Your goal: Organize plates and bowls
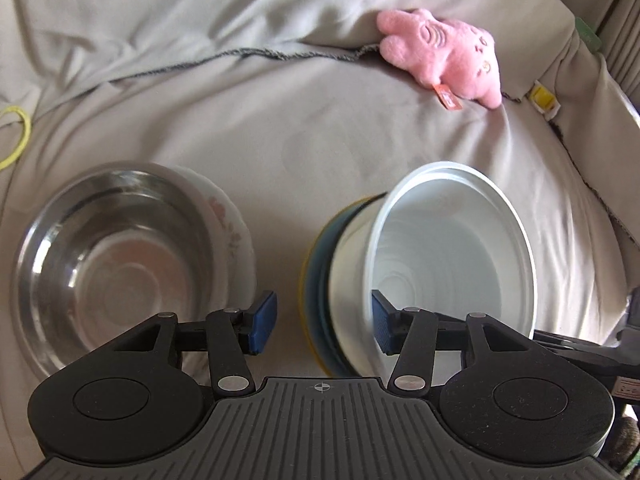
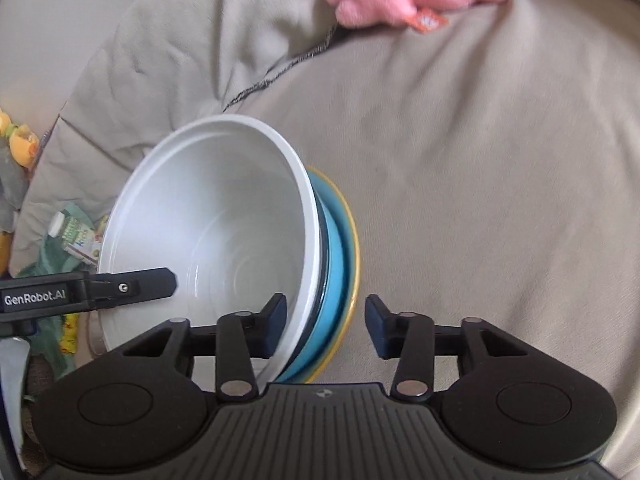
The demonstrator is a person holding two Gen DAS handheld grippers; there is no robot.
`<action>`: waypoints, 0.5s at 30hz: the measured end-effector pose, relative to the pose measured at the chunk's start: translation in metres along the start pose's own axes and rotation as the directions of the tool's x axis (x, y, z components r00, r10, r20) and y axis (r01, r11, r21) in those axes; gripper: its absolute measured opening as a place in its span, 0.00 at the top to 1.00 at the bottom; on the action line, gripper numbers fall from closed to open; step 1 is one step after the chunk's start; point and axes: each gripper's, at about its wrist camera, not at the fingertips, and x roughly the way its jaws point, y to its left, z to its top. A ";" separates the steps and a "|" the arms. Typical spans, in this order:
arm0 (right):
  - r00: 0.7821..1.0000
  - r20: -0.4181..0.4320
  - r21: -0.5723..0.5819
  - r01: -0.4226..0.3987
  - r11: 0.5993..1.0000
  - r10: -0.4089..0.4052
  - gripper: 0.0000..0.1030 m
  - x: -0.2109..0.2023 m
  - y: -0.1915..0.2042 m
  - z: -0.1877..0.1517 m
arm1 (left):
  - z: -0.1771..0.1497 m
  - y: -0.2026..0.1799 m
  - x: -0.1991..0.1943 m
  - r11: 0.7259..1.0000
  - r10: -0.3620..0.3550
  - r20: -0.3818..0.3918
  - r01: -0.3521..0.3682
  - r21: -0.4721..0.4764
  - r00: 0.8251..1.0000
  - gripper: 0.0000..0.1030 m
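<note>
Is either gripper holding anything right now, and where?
Nothing clamped yet: right fingers straddle the white bowl and blue plate near rim, outer pad apart; left gripper open.

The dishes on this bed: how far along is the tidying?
Looks done: a steel bowl sits on a floral plate. In hand: the right gripper straddles the rims of a tilted white bowl and the blue plate behind it, not visibly clamped; the left gripper hangs open beside them. Left: probably merging the two piles.
</note>
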 end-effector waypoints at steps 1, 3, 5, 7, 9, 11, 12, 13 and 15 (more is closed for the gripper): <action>1.000 -0.009 0.017 -0.019 1.000 0.019 0.68 0.002 -0.003 0.001 | 0.001 -0.003 0.003 1.000 -0.012 -0.014 0.012 -0.001 1.000 0.48; 0.999 -0.007 0.032 -0.034 0.999 0.034 0.68 0.004 -0.005 0.002 | 0.003 -0.009 0.007 1.000 -0.002 -0.031 0.002 0.004 1.000 0.46; 0.999 0.002 0.036 -0.038 0.999 0.038 0.68 0.005 -0.006 0.003 | 0.005 -0.015 0.011 0.999 0.030 -0.034 -0.029 0.027 0.999 0.46; 0.999 0.002 0.038 -0.048 0.998 0.048 0.68 0.006 -0.006 0.002 | 0.007 -0.018 0.016 0.998 0.050 -0.044 -0.049 0.033 0.998 0.46; 0.998 0.002 0.027 -0.066 0.997 0.066 0.65 0.008 -0.007 0.003 | 0.009 -0.022 0.021 0.997 0.074 -0.060 -0.072 0.042 0.995 0.46; 0.996 -0.001 0.020 -0.090 0.996 0.090 0.64 0.011 -0.011 0.005 | 0.009 -0.026 0.026 0.994 0.096 -0.075 -0.092 0.061 0.993 0.46; 0.995 -0.005 0.028 -0.097 0.995 0.097 0.64 0.013 -0.012 0.006 | 0.010 -0.029 0.026 0.992 0.108 -0.081 -0.102 0.070 0.991 0.45; 0.995 -0.008 0.039 -0.101 0.994 0.101 0.64 0.016 -0.013 0.008 | 0.012 -0.031 0.027 0.991 0.113 -0.087 -0.106 0.079 0.990 0.45; 0.996 -0.011 0.037 -0.087 0.996 0.087 0.64 0.017 -0.011 0.010 | 0.014 -0.032 0.025 0.992 0.107 -0.097 -0.099 0.082 0.990 0.45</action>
